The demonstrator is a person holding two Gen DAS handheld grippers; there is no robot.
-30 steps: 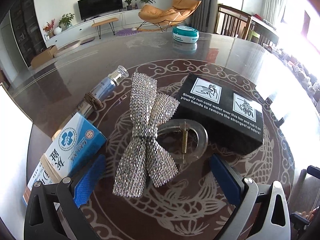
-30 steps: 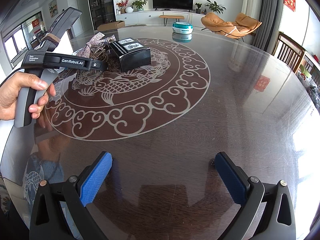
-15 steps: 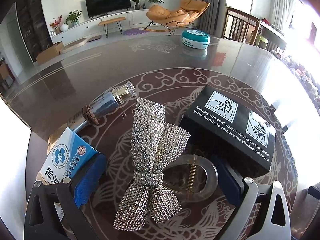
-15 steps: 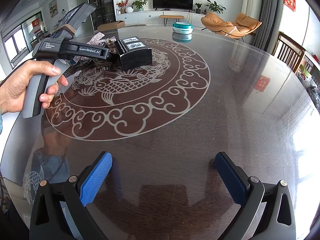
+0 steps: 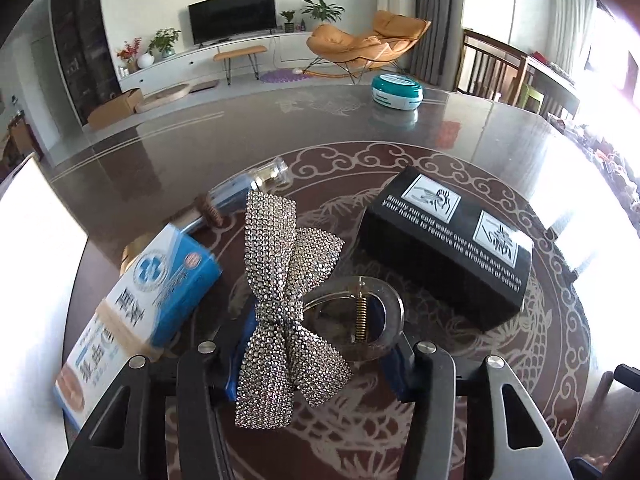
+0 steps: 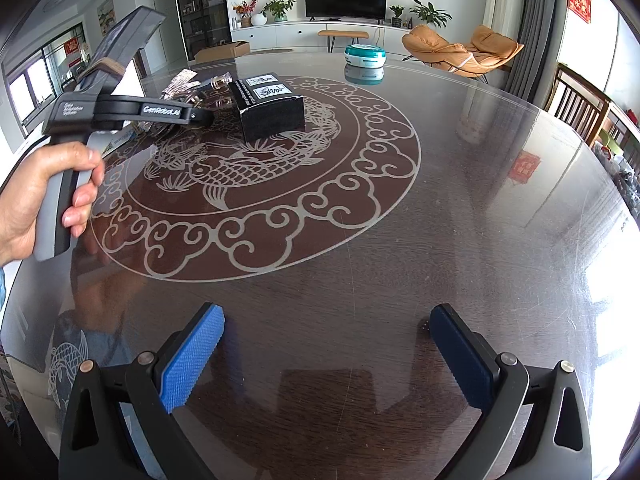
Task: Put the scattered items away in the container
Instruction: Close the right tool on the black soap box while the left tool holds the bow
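Note:
A rhinestone bow hair clip (image 5: 288,304) with a clear ring clasp (image 5: 360,320) lies on the dark patterned table (image 5: 400,420). My left gripper (image 5: 316,360) is closing around it, its blue pads touching the bow's knot and the ring's edge. To the left lie a blue and white medicine box (image 5: 160,300) and a glass bottle (image 5: 248,188); on the right sits a black box (image 5: 448,240). My right gripper (image 6: 326,356) hangs open over bare table, holding nothing. In its view a hand (image 6: 40,200) holds the left gripper (image 6: 200,117) by the black box (image 6: 272,112).
A teal round tin (image 5: 396,91) stands at the table's far side, also seen as the teal tin (image 6: 365,56) from the right wrist. A bright white object (image 5: 36,240) lies at the table's left edge. Wooden chairs (image 6: 580,108) stand on the right.
The left gripper slid forward over the bow clip and its jaws narrowed from wide open to the clip's sides. The medicine box shifted slightly. The right gripper stayed still.

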